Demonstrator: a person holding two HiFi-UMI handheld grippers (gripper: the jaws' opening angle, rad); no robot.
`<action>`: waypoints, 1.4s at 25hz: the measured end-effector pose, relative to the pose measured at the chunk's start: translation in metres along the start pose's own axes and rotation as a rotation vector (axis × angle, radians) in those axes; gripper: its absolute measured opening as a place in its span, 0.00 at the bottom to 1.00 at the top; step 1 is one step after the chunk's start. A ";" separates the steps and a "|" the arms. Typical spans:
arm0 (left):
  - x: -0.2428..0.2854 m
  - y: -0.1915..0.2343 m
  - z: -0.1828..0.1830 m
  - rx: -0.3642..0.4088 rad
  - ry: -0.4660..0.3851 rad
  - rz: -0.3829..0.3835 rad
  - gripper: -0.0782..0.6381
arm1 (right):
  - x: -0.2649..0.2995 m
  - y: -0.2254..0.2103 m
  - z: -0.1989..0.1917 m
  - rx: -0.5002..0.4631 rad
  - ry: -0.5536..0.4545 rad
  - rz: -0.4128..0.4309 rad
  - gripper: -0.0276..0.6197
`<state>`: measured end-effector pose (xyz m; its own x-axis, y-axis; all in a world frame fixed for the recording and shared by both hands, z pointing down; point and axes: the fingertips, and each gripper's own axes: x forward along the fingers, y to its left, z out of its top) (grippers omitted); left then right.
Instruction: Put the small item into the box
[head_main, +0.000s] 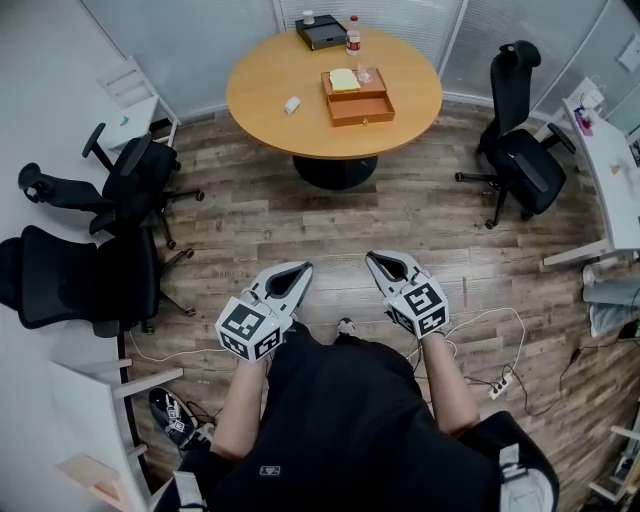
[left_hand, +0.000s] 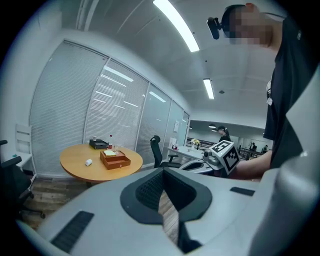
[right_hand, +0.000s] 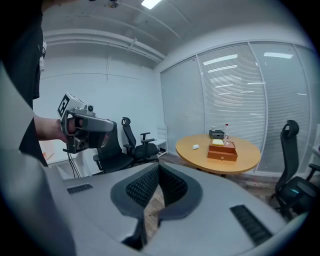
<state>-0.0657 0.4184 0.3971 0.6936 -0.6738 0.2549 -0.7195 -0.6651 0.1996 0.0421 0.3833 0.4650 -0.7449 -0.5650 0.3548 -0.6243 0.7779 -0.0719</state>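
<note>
My left gripper (head_main: 298, 270) and right gripper (head_main: 378, 262) hang closed, empty, well short of the table (head_main: 262, 88); approach likely pending, next opening round its small item (head_main: 292, 104).

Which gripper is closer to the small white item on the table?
Left, slightly. The left gripper is almost squarely in front of the white item; the right gripper sits further to its right. Both are far short of the table.

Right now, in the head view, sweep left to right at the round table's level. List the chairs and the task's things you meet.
left black chair → small white item → brown box → right black chair
</note>
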 end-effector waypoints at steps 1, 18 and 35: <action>0.000 0.000 0.000 0.000 0.000 0.000 0.12 | 0.000 0.001 0.000 -0.005 0.000 0.003 0.05; -0.002 0.004 -0.006 -0.025 0.014 0.006 0.12 | 0.002 -0.002 -0.015 0.082 0.013 -0.056 0.05; 0.006 0.058 0.006 -0.081 0.006 -0.047 0.12 | 0.039 -0.009 0.005 0.097 0.034 -0.082 0.05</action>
<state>-0.1036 0.3738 0.4040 0.7265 -0.6404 0.2493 -0.6870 -0.6676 0.2870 0.0171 0.3527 0.4748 -0.6829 -0.6148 0.3946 -0.7041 0.6980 -0.1309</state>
